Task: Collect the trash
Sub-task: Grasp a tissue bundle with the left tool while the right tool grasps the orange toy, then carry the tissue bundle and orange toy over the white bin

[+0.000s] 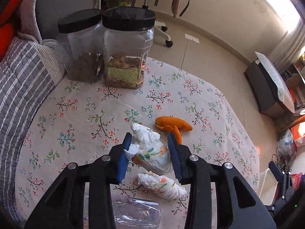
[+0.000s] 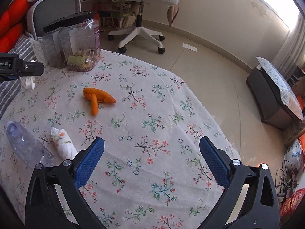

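My left gripper (image 1: 149, 138) is shut on a crumpled printed tissue (image 1: 150, 150), held between its blue pads above the floral tablecloth (image 1: 85, 114); the tissue also shows in the right wrist view (image 2: 27, 82) under the left gripper's body. A second crumpled tissue (image 1: 162, 186) (image 2: 63, 146) lies on the cloth. An orange peel (image 1: 171, 126) (image 2: 97, 98) lies just beyond. A clear plastic bottle (image 1: 137, 213) (image 2: 26, 145) lies on its side near the front. My right gripper (image 2: 151, 143) is open and empty above the cloth.
Two black-lidded clear jars (image 1: 125, 47) (image 2: 76, 42) stand at the table's far edge. A striped cushion (image 1: 21, 80) lies to the left. An office chair (image 2: 141, 15) and a dark box (image 2: 272, 99) stand on the floor beyond the table.
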`<state>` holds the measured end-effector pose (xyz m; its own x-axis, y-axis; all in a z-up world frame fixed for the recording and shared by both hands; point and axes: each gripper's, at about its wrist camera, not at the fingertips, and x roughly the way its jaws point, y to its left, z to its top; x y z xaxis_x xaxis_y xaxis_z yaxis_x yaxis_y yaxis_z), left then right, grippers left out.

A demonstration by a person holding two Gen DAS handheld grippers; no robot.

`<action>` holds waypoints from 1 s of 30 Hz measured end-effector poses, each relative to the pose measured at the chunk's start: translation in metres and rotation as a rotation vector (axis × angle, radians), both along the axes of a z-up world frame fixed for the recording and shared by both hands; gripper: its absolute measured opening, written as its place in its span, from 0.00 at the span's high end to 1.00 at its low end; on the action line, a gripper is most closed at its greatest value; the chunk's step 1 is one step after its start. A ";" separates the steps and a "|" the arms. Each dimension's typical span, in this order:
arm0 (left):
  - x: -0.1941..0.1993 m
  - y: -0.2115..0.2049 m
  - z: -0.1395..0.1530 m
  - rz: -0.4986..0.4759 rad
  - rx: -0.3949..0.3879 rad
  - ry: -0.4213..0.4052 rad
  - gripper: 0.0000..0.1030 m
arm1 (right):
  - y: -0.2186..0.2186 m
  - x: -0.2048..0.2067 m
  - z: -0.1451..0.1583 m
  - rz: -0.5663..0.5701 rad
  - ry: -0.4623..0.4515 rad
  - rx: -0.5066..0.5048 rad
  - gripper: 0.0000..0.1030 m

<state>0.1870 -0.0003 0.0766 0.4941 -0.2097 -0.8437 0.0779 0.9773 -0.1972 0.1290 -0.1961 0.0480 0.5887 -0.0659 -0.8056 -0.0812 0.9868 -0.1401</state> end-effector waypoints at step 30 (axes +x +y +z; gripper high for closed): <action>0.017 0.068 0.029 0.096 -0.096 -0.051 0.62 | 0.072 0.080 -0.020 0.134 0.041 0.201 0.80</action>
